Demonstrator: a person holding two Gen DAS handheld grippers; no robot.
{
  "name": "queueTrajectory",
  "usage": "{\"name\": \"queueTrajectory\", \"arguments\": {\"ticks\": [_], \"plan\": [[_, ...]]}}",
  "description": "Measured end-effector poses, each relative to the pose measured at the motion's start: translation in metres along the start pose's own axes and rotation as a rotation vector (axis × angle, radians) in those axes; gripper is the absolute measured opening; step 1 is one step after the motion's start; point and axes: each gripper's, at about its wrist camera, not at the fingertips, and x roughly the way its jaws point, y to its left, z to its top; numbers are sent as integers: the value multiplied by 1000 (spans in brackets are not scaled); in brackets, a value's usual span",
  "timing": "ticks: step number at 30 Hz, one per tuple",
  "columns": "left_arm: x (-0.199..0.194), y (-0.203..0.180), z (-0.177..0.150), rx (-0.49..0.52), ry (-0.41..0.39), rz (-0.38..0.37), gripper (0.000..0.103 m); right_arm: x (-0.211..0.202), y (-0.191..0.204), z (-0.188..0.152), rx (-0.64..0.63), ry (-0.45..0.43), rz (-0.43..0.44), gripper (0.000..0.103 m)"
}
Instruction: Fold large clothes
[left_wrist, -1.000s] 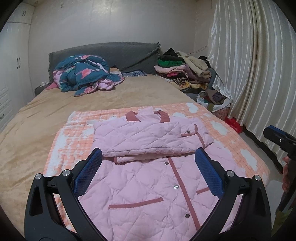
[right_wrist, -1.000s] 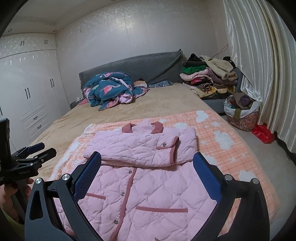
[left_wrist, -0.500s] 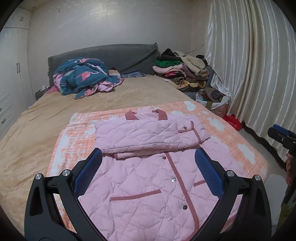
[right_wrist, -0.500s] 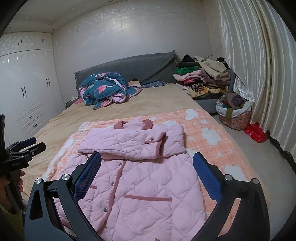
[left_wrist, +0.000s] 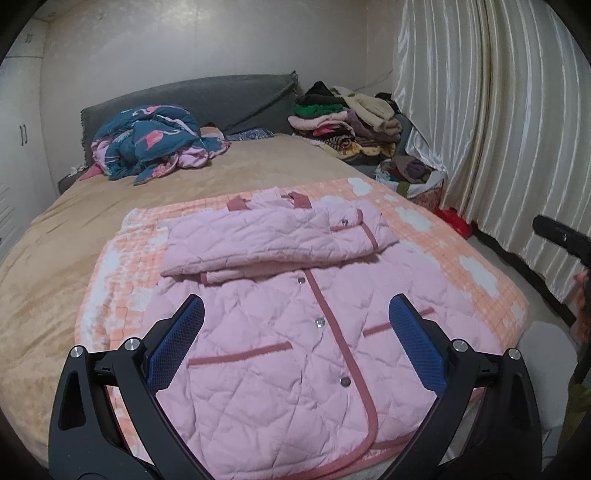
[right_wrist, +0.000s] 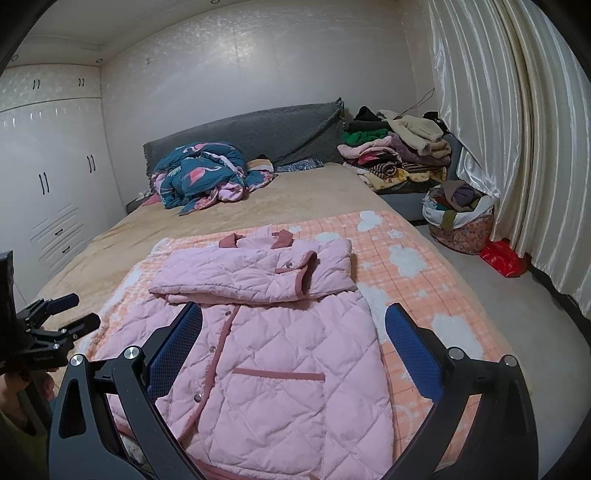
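Blue pads on both grippers, jaws spread wide, nothing held. Left gripper (left_wrist: 295, 339) and right gripper (right_wrist: 293, 341) both hover over the near hem of the pink quilted jacket (left_wrist: 288, 332), not touching it.

Jacket lies front-up on an orange checked blanket (left_wrist: 480, 273) at the foot of the bed (left_wrist: 59, 258), sleeves folded across the chest, collar toward the headboard (left_wrist: 207, 96).

Writing: small white text on the left gripper body in the right wrist view, too blurred to read. No labels legible on the jacket.

Edges: jacket hem sits at the near bed edge, partly cut off by gripper frames. Bare tan sheet to the left, floor strip (right_wrist: 524, 302) open on the right up to the curtain (right_wrist: 517, 129).

Bundled teal duvet (right_wrist: 199, 177) by the headboard; clothes pile (right_wrist: 399, 151) and a filled basket (right_wrist: 461, 221) well apart. A hand (right_wrist: 14, 391) is partly seen, frame-cropped.
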Motion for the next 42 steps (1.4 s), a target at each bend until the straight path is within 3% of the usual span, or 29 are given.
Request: {"name": "queueTrajectory", "arguments": {"ticks": [19, 42], "plan": [[12, 10, -38, -19, 88, 36, 94, 12, -8, -32, -4, 69, 1, 99], [32, 58, -80, -92, 195, 136, 94, 54, -10, -73, -22, 200, -7, 99]]}}
